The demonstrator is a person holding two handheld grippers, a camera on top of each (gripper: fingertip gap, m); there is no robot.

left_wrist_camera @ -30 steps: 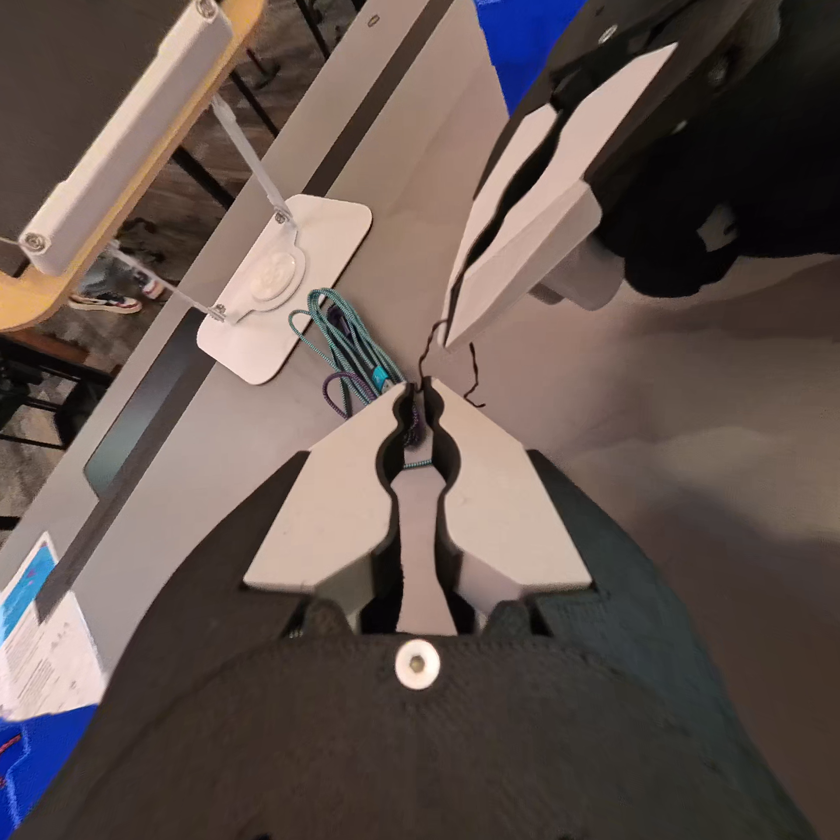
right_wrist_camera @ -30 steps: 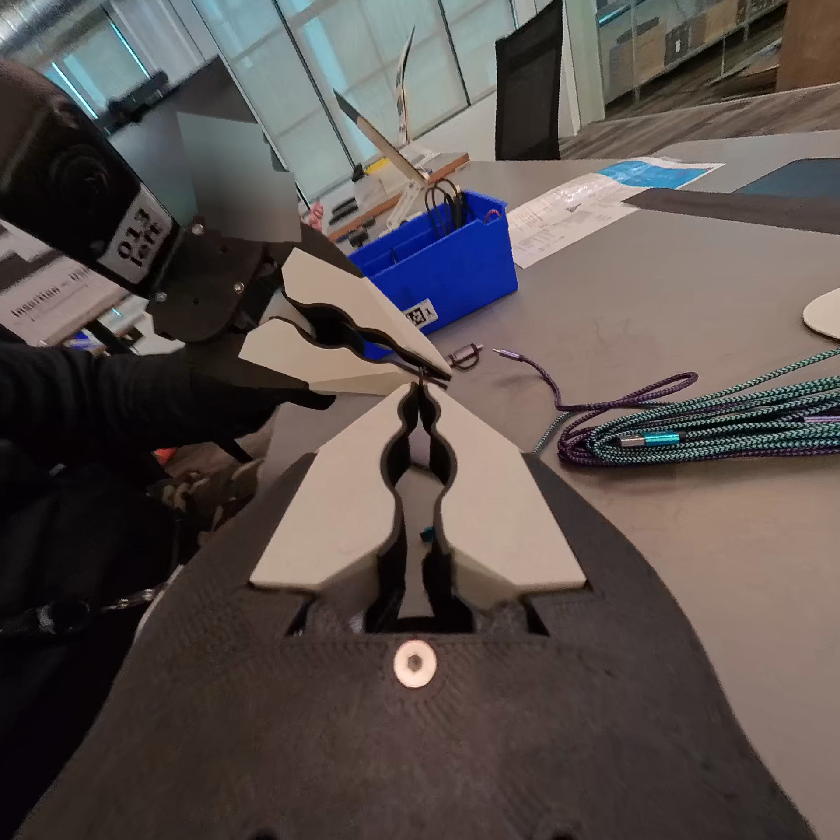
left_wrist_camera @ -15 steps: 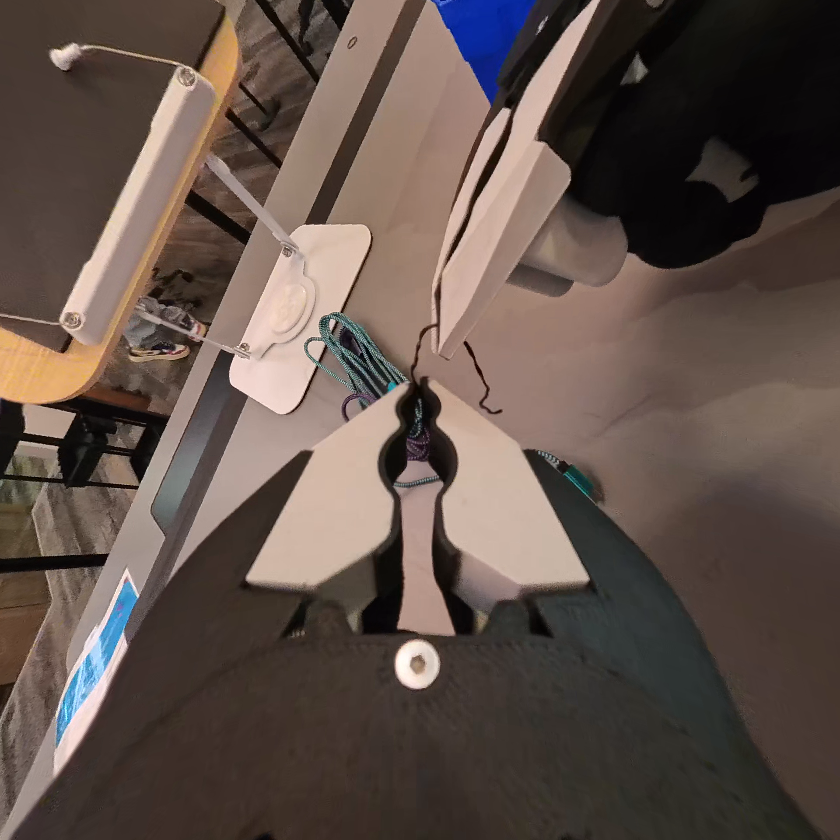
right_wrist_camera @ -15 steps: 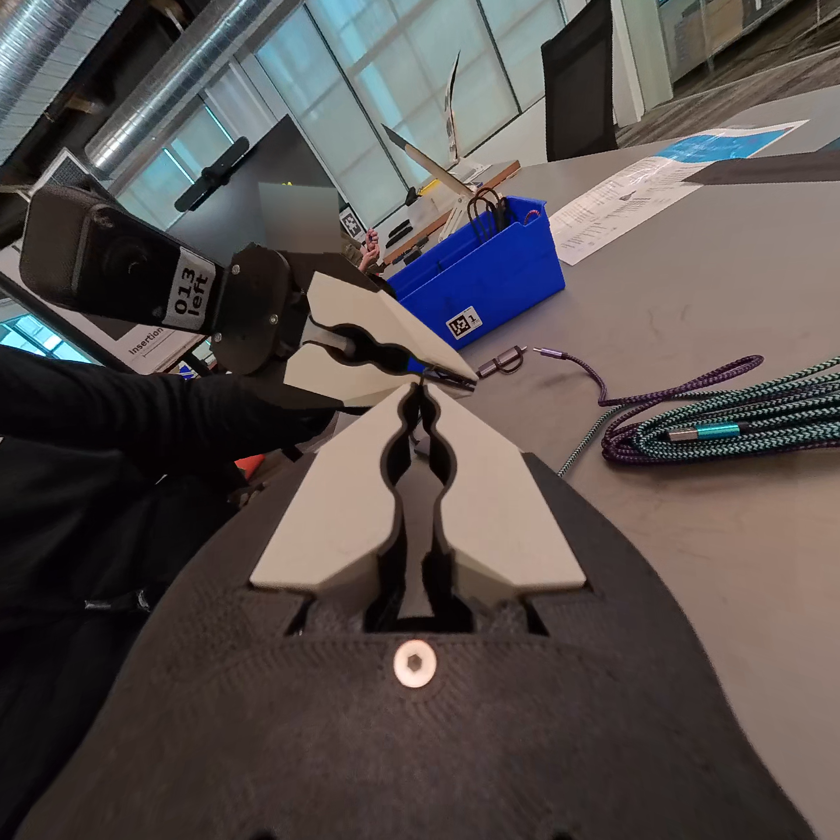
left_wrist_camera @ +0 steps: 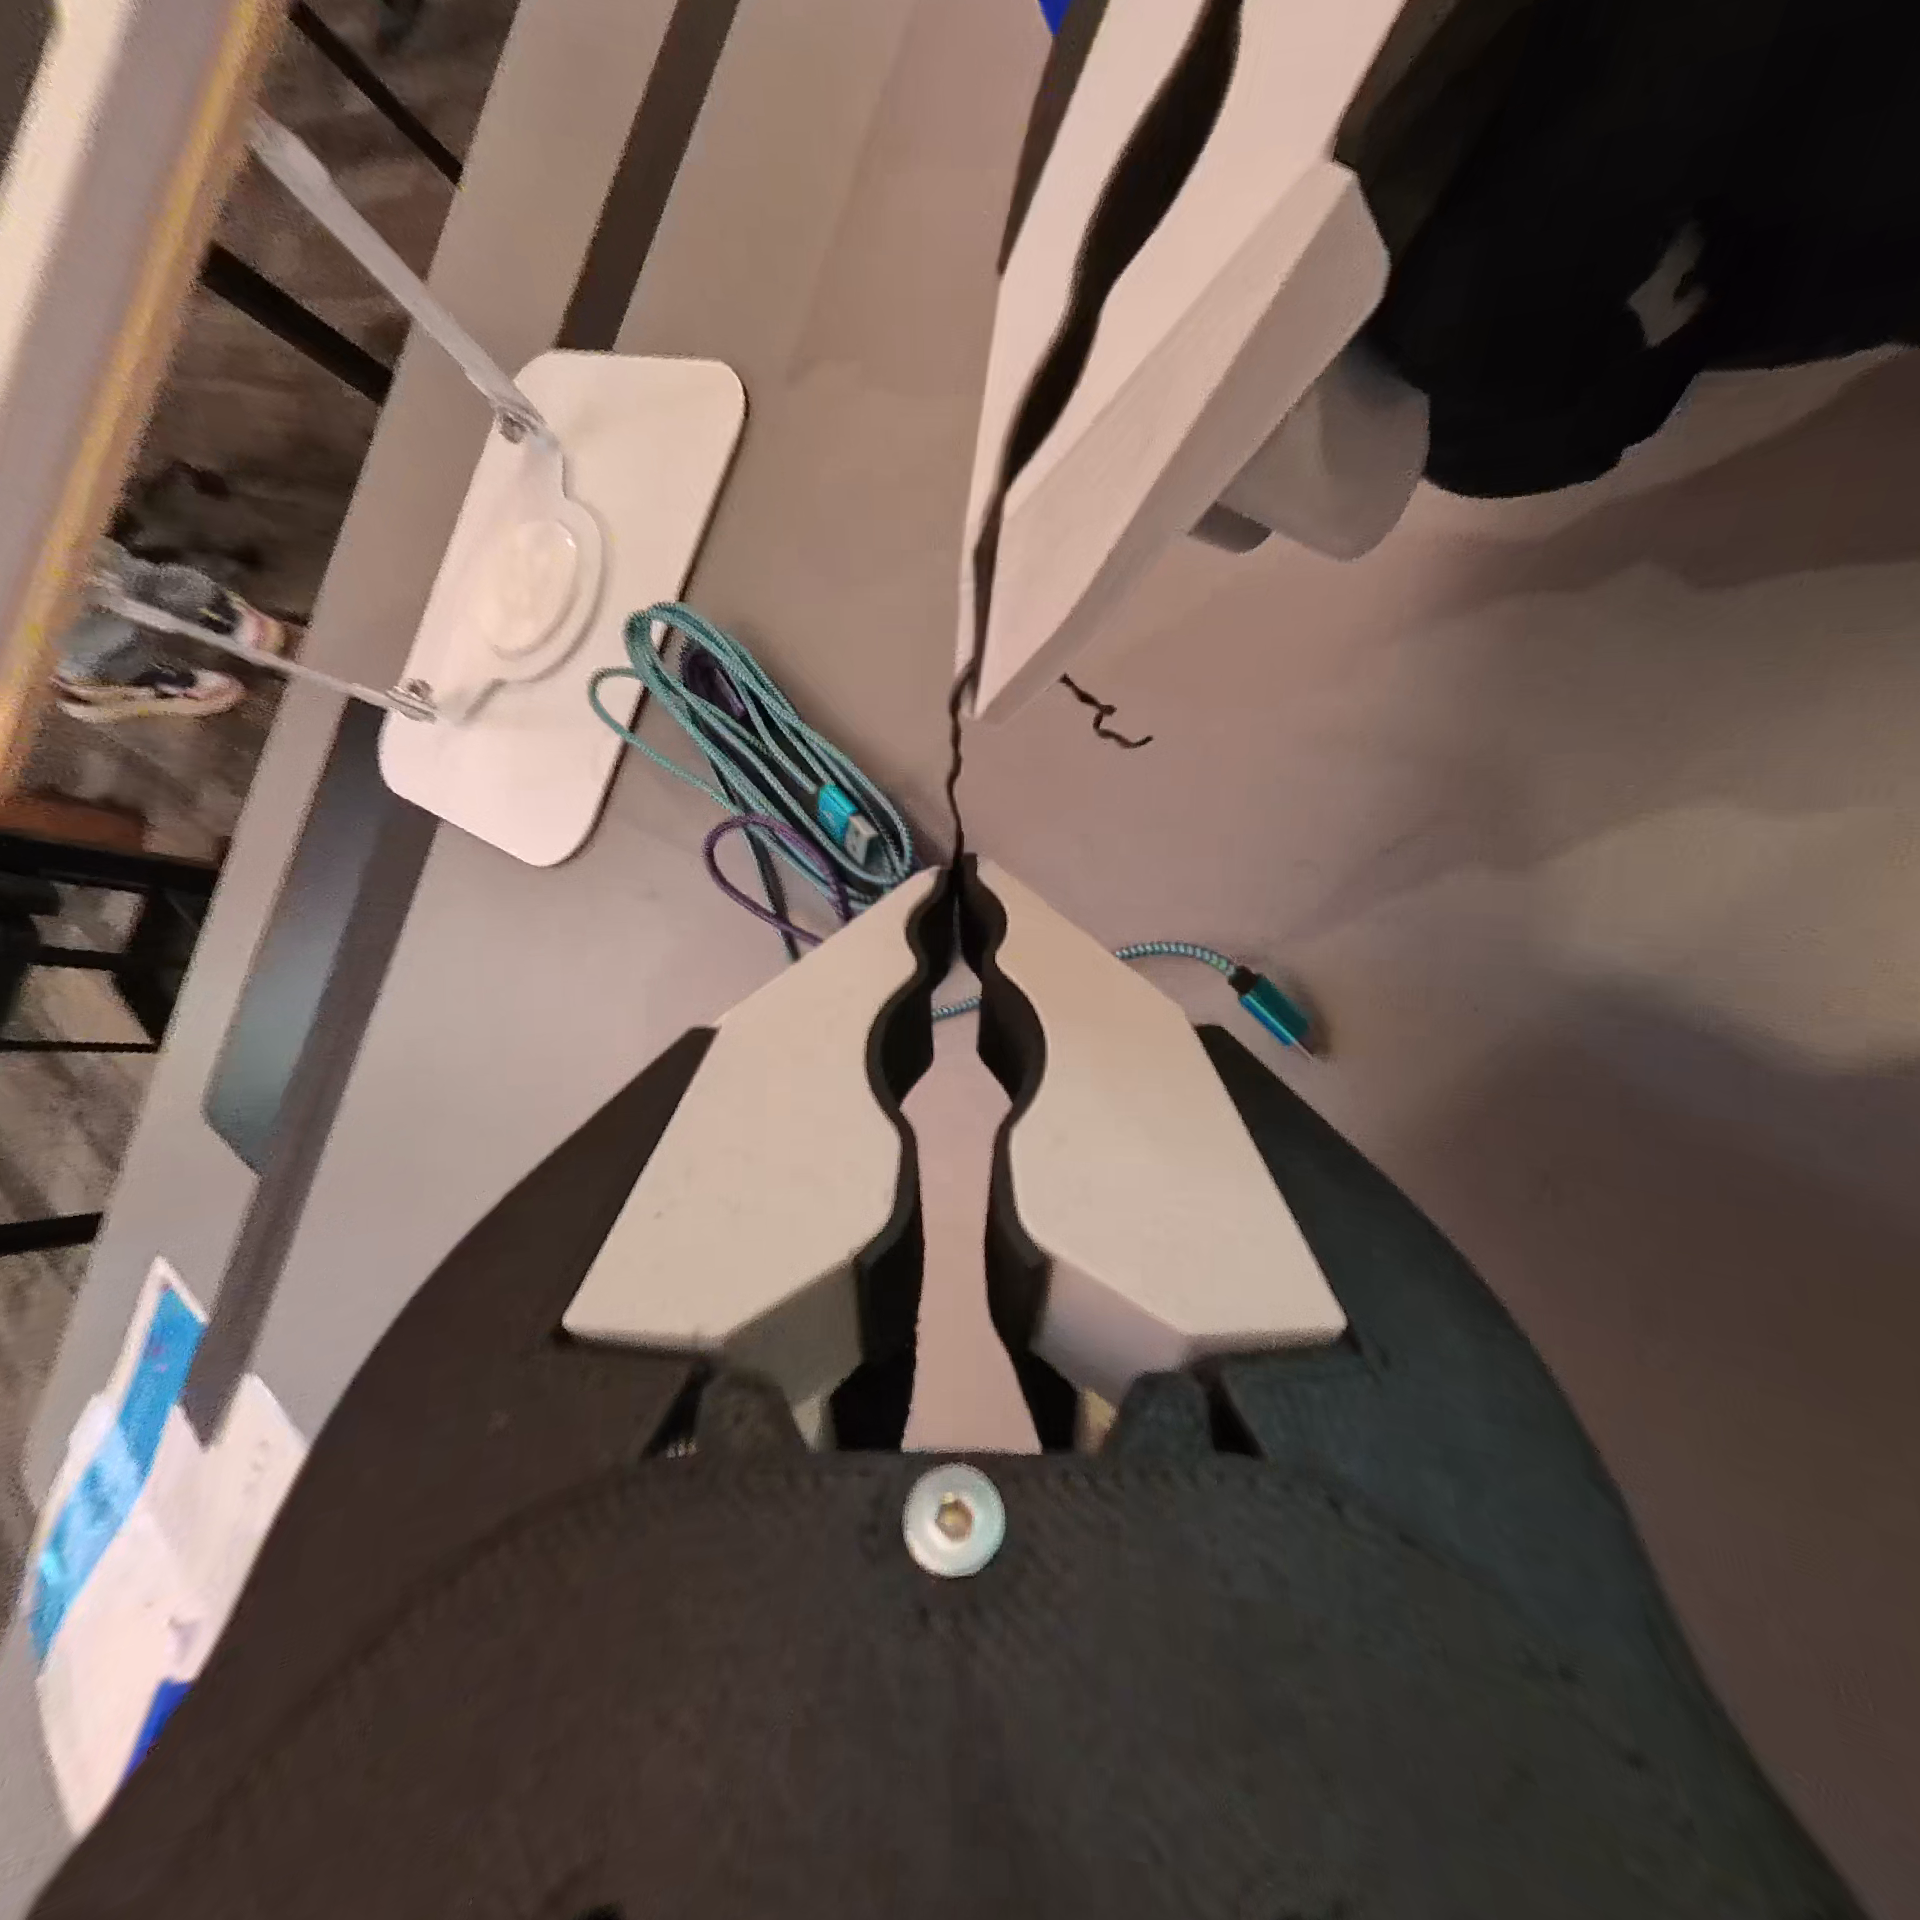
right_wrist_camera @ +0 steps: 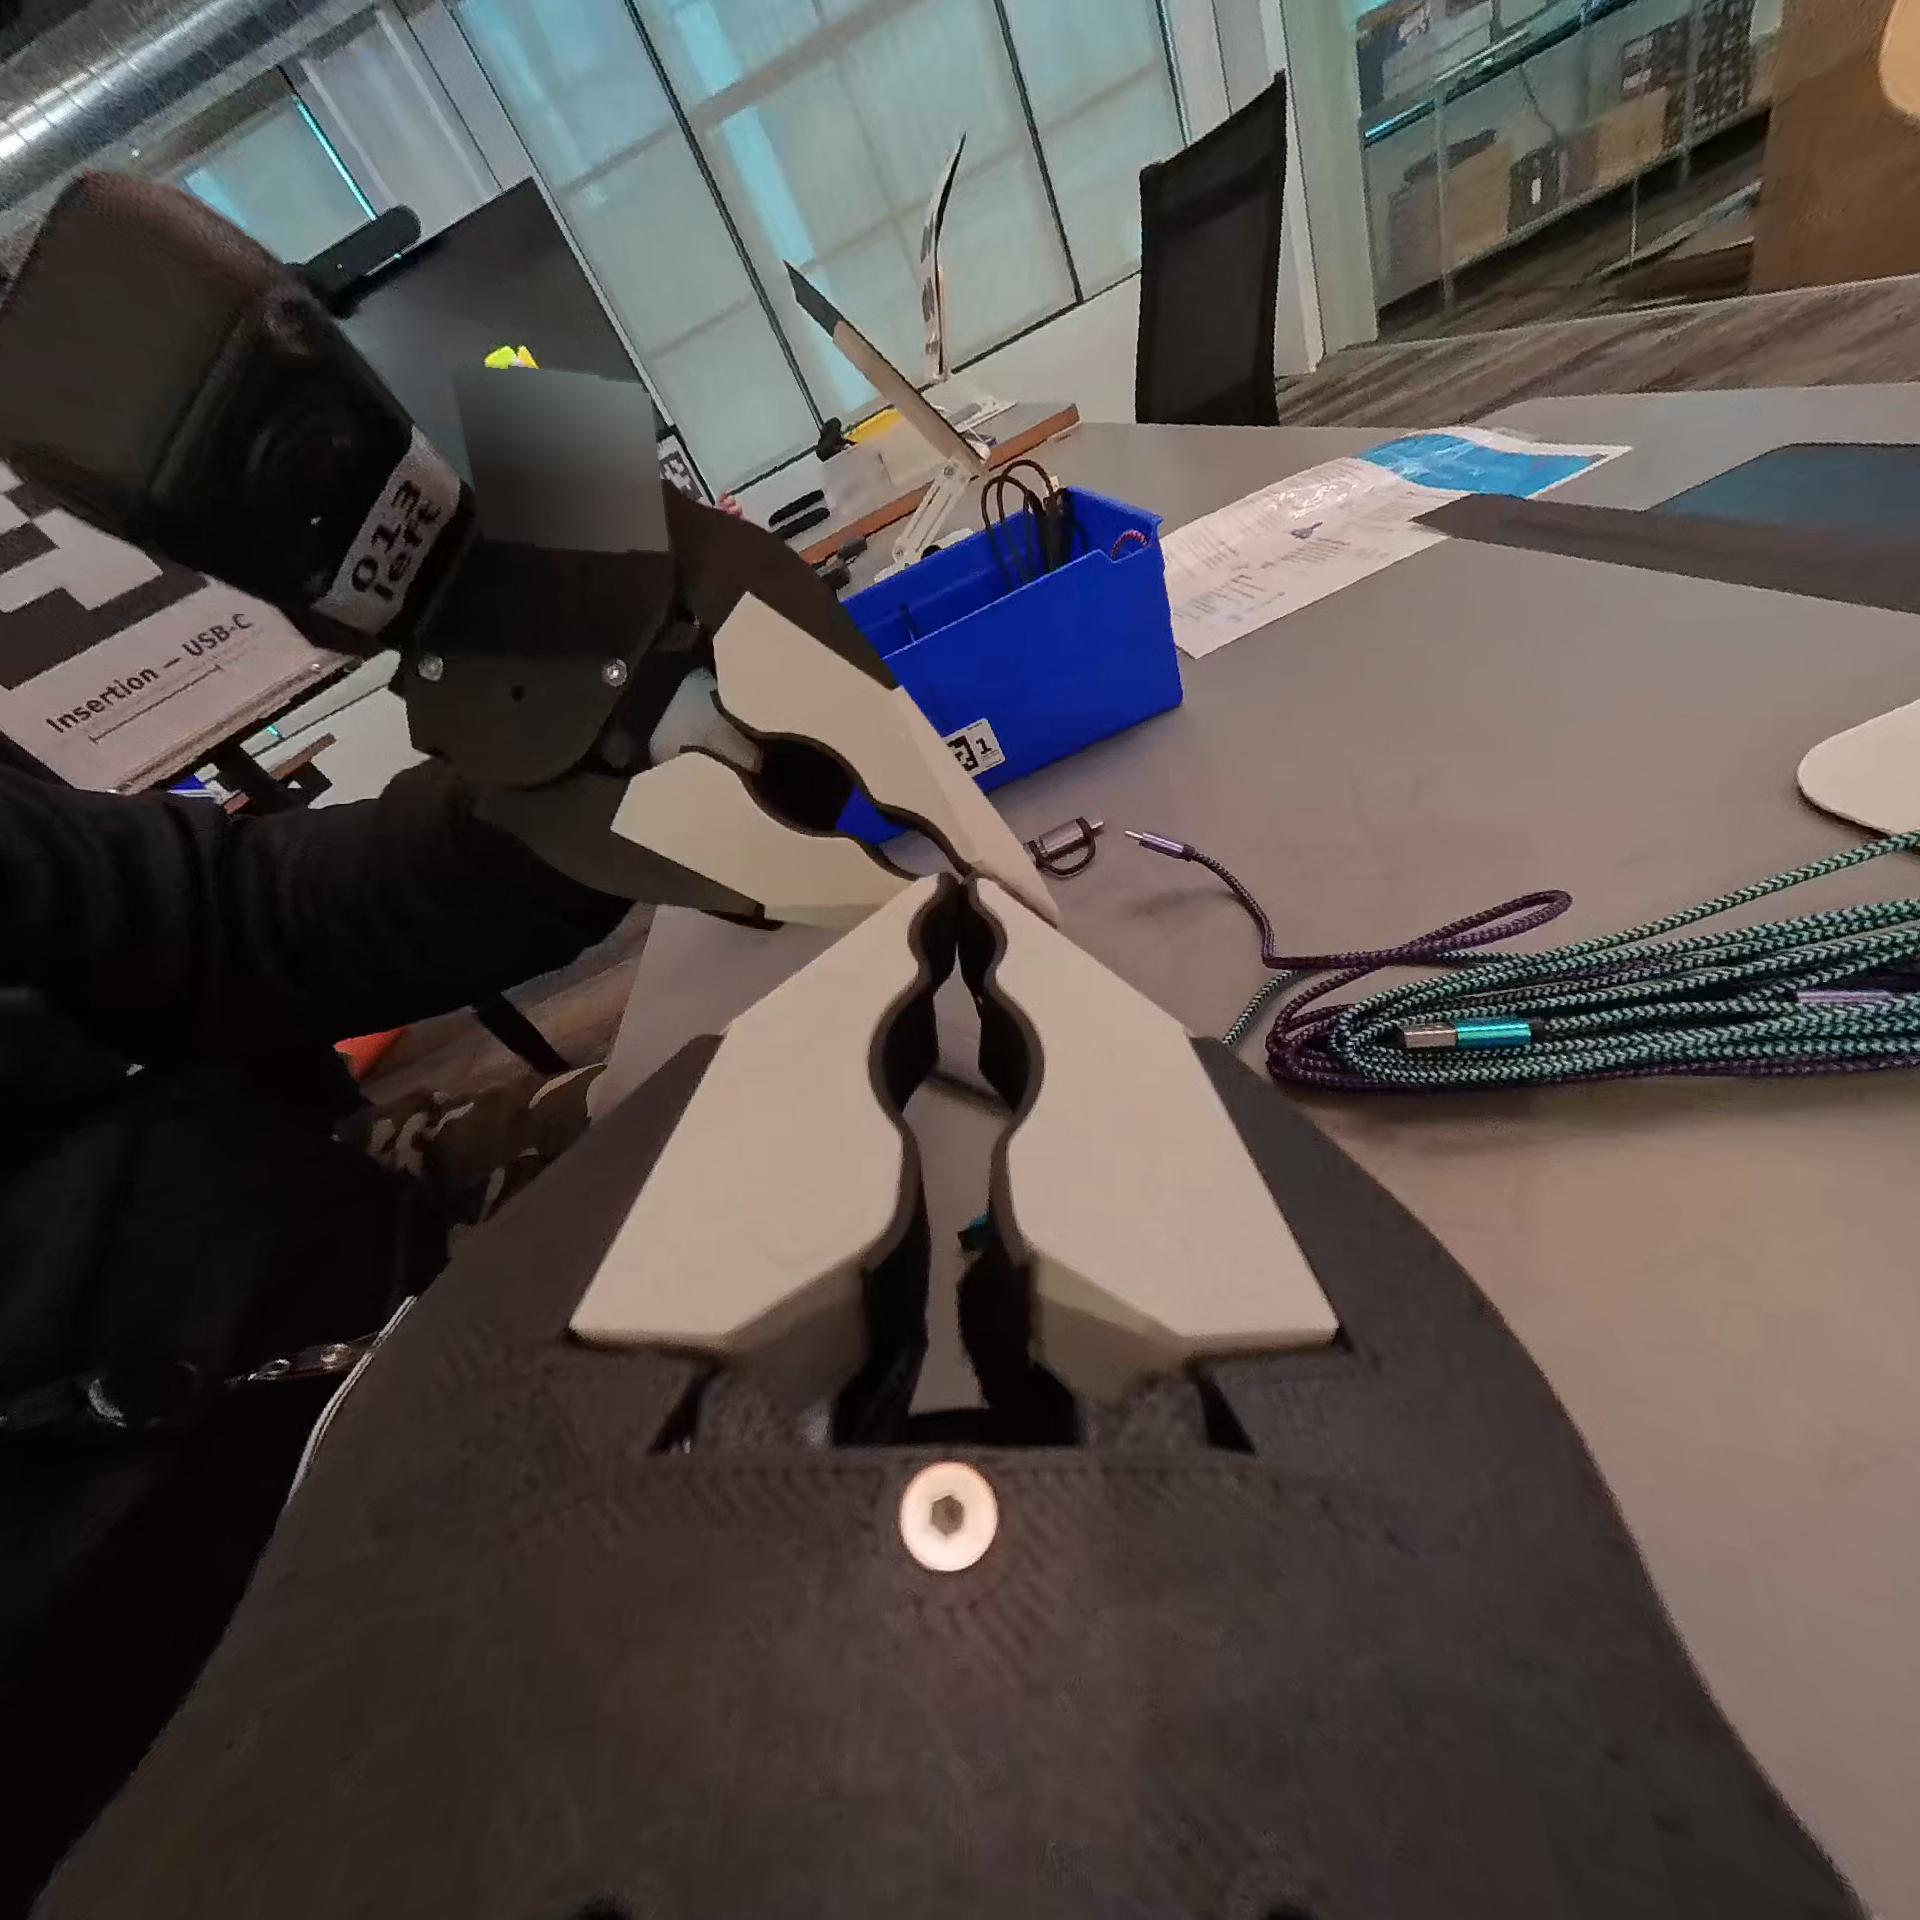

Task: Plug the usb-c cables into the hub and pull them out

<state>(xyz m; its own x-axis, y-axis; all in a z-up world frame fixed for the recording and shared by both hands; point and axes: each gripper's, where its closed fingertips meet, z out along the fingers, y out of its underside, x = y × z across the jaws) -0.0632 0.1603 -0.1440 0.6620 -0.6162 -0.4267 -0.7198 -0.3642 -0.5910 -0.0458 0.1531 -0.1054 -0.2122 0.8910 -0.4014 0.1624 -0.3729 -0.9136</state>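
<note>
Above the grey tabletop (right_wrist_camera: 1558, 727), my left gripper (left_wrist_camera: 951, 883) and right gripper (right_wrist_camera: 956, 883) meet tip to tip, both sets of jaws pinched tight on one thin black wavy strand (left_wrist_camera: 951, 769). It is probably a tie being drawn taut between them, away from the cables. The coiled teal-and-purple braided usb-c cables (left_wrist_camera: 769, 748) lie loose at left centre of the left wrist view, one teal metal plug (left_wrist_camera: 1273, 1013) trailing at right centre. In the right wrist view a purple braided lead (right_wrist_camera: 1226, 883) points toward a small grey metal adapter (right_wrist_camera: 1065, 836), before a blue plastic bin (right_wrist_camera: 1039, 665). I cannot pick out a hub.
</note>
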